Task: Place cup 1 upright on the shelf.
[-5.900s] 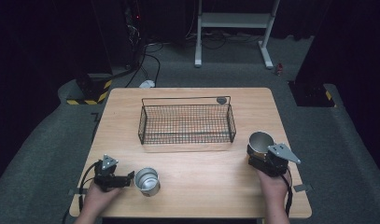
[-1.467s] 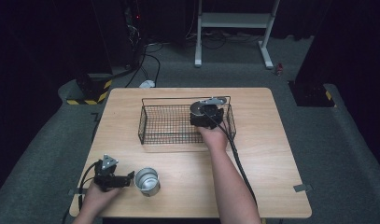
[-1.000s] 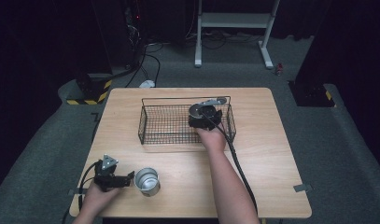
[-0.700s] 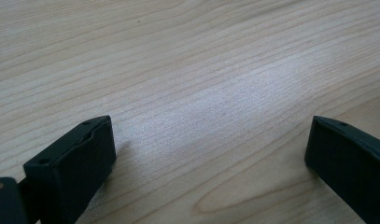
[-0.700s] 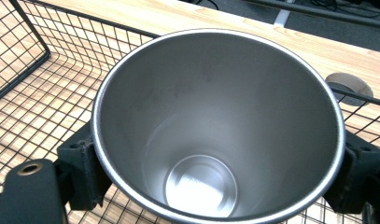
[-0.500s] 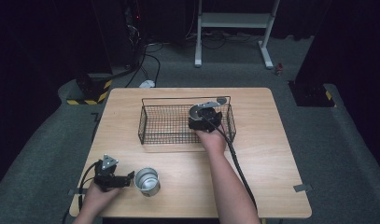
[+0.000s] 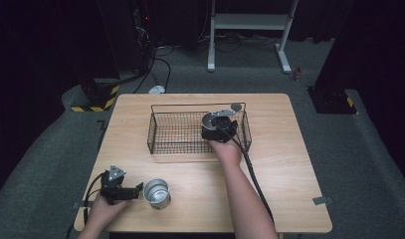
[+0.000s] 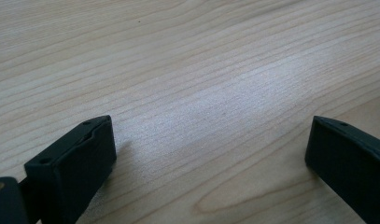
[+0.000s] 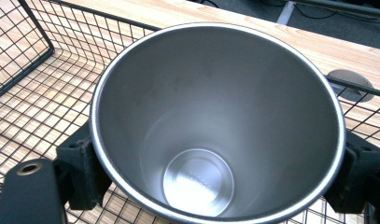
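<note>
Holding a steel cup clamped by its sides between both jaws, the right gripper sits inside the right end of a black wire basket. Faint embossed marks on the cup's inner floor are too blurred to read. Resting near the table's front left, the left gripper has its jaws wide apart over bare wood, with a second steel cup just beyond its tips.

No readable text, label, brand or number anywhere. Faint embossed marking on inner bottom of steel cup, at 6 o'clock in right gripper view, possibly lettering, too blurred to read.
</note>
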`<state>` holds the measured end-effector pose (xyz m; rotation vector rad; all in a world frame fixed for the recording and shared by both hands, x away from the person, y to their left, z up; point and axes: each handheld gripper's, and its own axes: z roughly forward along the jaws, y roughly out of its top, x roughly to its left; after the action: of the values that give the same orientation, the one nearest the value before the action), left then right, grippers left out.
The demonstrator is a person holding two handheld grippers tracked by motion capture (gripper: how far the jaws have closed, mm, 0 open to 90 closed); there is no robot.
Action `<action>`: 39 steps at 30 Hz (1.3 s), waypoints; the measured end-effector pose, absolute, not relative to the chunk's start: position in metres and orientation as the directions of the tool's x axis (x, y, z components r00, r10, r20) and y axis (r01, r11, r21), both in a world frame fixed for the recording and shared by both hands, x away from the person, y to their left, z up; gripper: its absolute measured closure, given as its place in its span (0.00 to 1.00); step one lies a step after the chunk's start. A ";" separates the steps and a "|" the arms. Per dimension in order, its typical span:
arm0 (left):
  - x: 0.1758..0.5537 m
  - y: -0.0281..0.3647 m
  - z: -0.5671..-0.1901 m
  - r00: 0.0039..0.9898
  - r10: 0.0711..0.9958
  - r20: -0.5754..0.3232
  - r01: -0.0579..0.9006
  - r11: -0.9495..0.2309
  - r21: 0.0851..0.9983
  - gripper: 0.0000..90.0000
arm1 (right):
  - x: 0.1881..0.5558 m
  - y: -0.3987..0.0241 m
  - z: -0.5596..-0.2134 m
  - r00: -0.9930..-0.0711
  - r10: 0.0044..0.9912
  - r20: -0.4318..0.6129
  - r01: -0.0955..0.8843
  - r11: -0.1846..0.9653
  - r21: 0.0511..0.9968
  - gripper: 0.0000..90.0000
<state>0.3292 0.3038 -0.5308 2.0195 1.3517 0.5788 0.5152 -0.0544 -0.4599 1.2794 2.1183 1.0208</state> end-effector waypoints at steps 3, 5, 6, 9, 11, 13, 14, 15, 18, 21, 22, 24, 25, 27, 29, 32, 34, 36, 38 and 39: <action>0.329 0.304 -0.531 0.376 0.926 0.012 0.648 -0.273 0.711 0.02 | 0.515 -0.054 -0.461 -0.466 0.885 -0.015 0.549 0.303 0.779 0.13; 0.329 0.304 -0.531 0.376 0.926 0.012 0.648 -0.273 0.711 0.02 | 0.514 -0.053 -0.462 -0.463 0.886 -0.011 0.551 0.298 0.779 0.12; 0.329 0.304 -0.531 0.376 0.926 0.012 0.648 -0.273 0.711 0.02 | 0.514 -0.053 -0.462 -0.463 0.886 -0.011 0.551 0.298 0.779 0.12; 0.329 0.304 -0.531 0.376 0.926 0.011 0.648 -0.272 0.711 0.02 | 0.511 -0.055 -0.462 -0.460 0.888 -0.010 0.549 0.293 0.782 0.11; 0.329 0.304 -0.531 0.377 0.926 0.011 0.648 -0.272 0.711 0.02 | 0.509 -0.057 -0.462 -0.457 0.890 -0.005 0.550 0.287 0.784 0.11; 0.329 0.304 -0.531 0.377 0.926 0.011 0.648 -0.272 0.711 0.02 | 0.508 -0.058 -0.462 -0.457 0.889 -0.006 0.547 0.286 0.787 0.11; 0.329 0.303 -0.531 0.377 0.926 0.009 0.648 -0.270 0.712 0.02 | 0.506 -0.059 -0.462 -0.452 0.892 -0.006 0.551 0.284 0.785 0.11; 0.330 0.303 -0.531 0.379 0.926 0.010 0.648 -0.272 0.711 0.02 | 0.505 -0.059 -0.461 -0.451 0.892 -0.007 0.552 0.285 0.783 0.11; 0.330 0.303 -0.531 0.382 0.924 0.012 0.646 -0.276 0.712 0.02 | 0.499 -0.061 -0.461 -0.450 0.893 -0.004 0.548 0.280 0.788 0.11; 0.330 0.303 -0.531 0.381 0.924 0.012 0.646 -0.276 0.712 0.02 | 0.494 -0.065 -0.460 -0.454 0.891 -0.006 0.541 0.280 0.793 0.11; 0.330 0.303 -0.531 0.381 0.925 0.012 0.646 -0.276 0.712 0.02 | 0.494 -0.065 -0.460 -0.454 0.891 -0.006 0.541 0.280 0.793 0.11; 0.330 0.303 -0.531 0.381 0.924 0.012 0.646 -0.276 0.712 0.02 | 0.490 -0.069 -0.457 -0.462 0.887 -0.006 0.530 0.281 0.800 0.11; 0.330 0.303 -0.531 0.381 0.924 0.012 0.646 -0.276 0.712 0.02 | 0.490 -0.069 -0.457 -0.462 0.887 -0.006 0.530 0.281 0.800 0.11; 0.330 0.303 -0.531 0.382 0.924 0.012 0.646 -0.276 0.712 0.02 | 0.486 -0.071 -0.455 -0.464 0.886 -0.001 0.525 0.276 0.805 0.11; 0.330 0.303 -0.531 0.383 0.924 0.012 0.646 -0.277 0.712 0.02 | 0.482 -0.074 -0.454 -0.470 0.883 0.006 0.519 0.271 0.811 0.11; 0.330 0.303 -0.531 0.382 0.924 0.012 0.646 -0.276 0.712 0.02 | 0.472 -0.078 -0.453 -0.478 0.878 0.004 0.499 0.268 0.824 0.11; 0.330 0.303 -0.531 0.382 0.924 0.011 0.646 -0.276 0.712 0.02 | 0.466 -0.081 -0.452 -0.484 0.875 0.005 0.490 0.266 0.830 0.11; 0.330 0.303 -0.531 0.382 0.924 0.011 0.646 -0.276 0.712 0.02 | 0.464 -0.082 -0.452 -0.487 0.873 0.004 0.485 0.267 0.833 0.11; 0.330 0.303 -0.531 0.381 0.924 0.012 0.646 -0.276 0.712 0.02 | 0.455 -0.086 -0.451 -0.491 0.871 0.005 0.473 0.261 0.842 0.11; 0.330 0.303 -0.531 0.381 0.924 0.011 0.646 -0.275 0.712 0.02 | 0.452 -0.087 -0.451 -0.495 0.869 0.008 0.470 0.260 0.843 0.11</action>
<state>0.3302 0.3032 -0.5309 2.0207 1.3456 0.5763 0.4515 -0.0874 -0.4505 1.2118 2.0730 1.1438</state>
